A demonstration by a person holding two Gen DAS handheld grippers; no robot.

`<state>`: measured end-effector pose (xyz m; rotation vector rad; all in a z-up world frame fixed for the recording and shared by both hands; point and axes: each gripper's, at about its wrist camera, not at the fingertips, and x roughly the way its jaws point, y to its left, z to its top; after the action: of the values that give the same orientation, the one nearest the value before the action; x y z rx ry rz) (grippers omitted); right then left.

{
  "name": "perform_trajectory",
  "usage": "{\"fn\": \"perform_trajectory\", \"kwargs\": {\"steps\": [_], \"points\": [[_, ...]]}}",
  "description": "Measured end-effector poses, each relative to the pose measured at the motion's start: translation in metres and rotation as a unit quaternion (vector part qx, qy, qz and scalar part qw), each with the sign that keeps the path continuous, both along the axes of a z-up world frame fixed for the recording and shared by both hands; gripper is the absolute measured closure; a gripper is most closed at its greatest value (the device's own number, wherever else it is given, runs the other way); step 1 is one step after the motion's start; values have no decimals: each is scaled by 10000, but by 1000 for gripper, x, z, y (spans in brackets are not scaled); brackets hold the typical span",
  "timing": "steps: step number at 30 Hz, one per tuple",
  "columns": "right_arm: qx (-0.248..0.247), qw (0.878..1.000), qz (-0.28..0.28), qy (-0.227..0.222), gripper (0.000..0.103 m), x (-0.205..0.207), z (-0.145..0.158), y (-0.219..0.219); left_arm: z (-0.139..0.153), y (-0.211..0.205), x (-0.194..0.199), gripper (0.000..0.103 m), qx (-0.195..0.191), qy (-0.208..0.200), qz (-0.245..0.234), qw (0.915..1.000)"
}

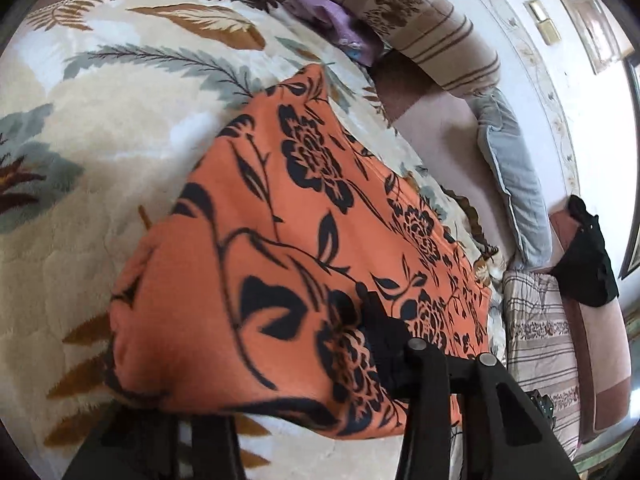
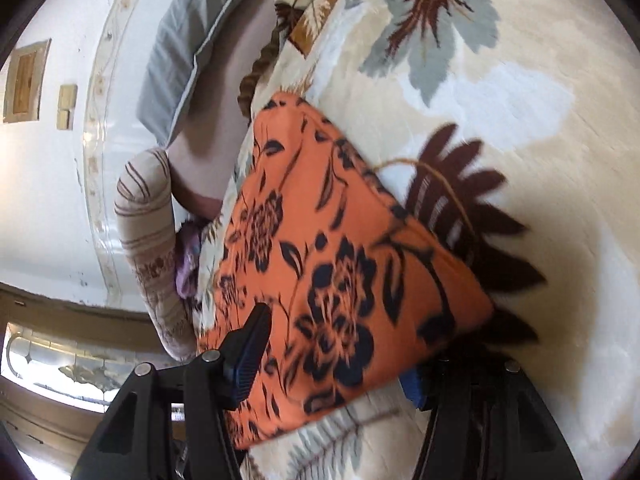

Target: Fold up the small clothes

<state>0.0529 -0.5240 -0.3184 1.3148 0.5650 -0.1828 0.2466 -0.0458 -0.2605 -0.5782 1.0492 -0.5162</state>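
Left wrist view: my left gripper (image 1: 304, 364) part closed, near edge of orange floral garment (image 1: 304, 216) between jaws; pad contact unclear. Right wrist view: my right gripper (image 2: 332, 364) half open, straddling garment corner. Garment lies on leaf-print blanket (image 1: 100, 128). Judgement: pinch both corners firmly, lift evenly, carry toward far edge.

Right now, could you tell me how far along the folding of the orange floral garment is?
Done: the orange floral garment lies on the leaf-patterned blanket with straight edges, seemingly already doubled over. In hand: the right gripper has one corner between its fingers, and the left gripper is at the opposite edge, its hold unclear. Left: probably another fold; a purple garment still lies crumpled beyond.
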Motion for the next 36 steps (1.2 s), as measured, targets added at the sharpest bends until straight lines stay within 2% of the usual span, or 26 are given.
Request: {"fn": "perform_trajectory", "kwargs": {"steps": [2, 4, 5, 6, 7, 9, 13, 15, 20, 24, 27, 28, 30, 33, 36], "points": [[-88, 9999, -65, -38, 41, 4, 1, 0, -1, -1, 2, 73, 44, -31, -4, 10000], [-312, 9995, -34, -19, 47, 11, 5, 1, -2, -3, 3, 77, 103, -57, -34, 9999], [-446, 9990, -23, 49, 55, 13, 7, 3, -2, -2, 4, 80, 89, -64, -30, 9999], [-585, 9981, 18, 178, 79, 15, 7, 4, -1, -3, 3, 81, 88, -80, -50, 9999], [-653, 9975, 17, 275, 81, 16, 5, 5, 0, -3, 3, 83, 111, -106, -73, 9999], [-781, 9967, -40, 227, 83, 16, 10, 7, 5, -3, 0, 84, 135, -198, -112, 9997], [-1461, 9892, -18, 72, 86, 11, 38, 20, 16, -1, -9, 86, 149, -317, -195, 9992], [-1555, 9878, -54, 12, 86, 1, 46, 23, 23, 3, -17, 86, 92, -361, -212, 9991], [-1505, 9886, -85, 69, 88, -33, 56, 26, 33, 19, -50, 86, 273, -288, -303, 9988], [-1426, 9895, -175, 137, 89, -73, 55, 30, 28, 34, -80, 85, 374, -106, -330, 9987], [-1004, 9938, -198, 440, 89, -96, 34, 26, 11, 48, -92, 77, 440, 347, -196, 9982], [-865, 9942, -263, 590, 89, -101, 28, 22, 10, 53, -91, 77, 256, 413, -170, 9987], [-952, 9907, -538, 807, 86, -111, 32, 16, 16, 62, -88, 74, 238, 505, -106, 9984], [-1608, 9810, -856, 665, 86, -124, 58, 14, 36, 80, -94, 71, 452, 96, 266, 9986], [-2084, 9738, -632, 655, 86, -115, 76, 20, 56, 93, -102, 62, 806, -346, 787, 9930]]}}
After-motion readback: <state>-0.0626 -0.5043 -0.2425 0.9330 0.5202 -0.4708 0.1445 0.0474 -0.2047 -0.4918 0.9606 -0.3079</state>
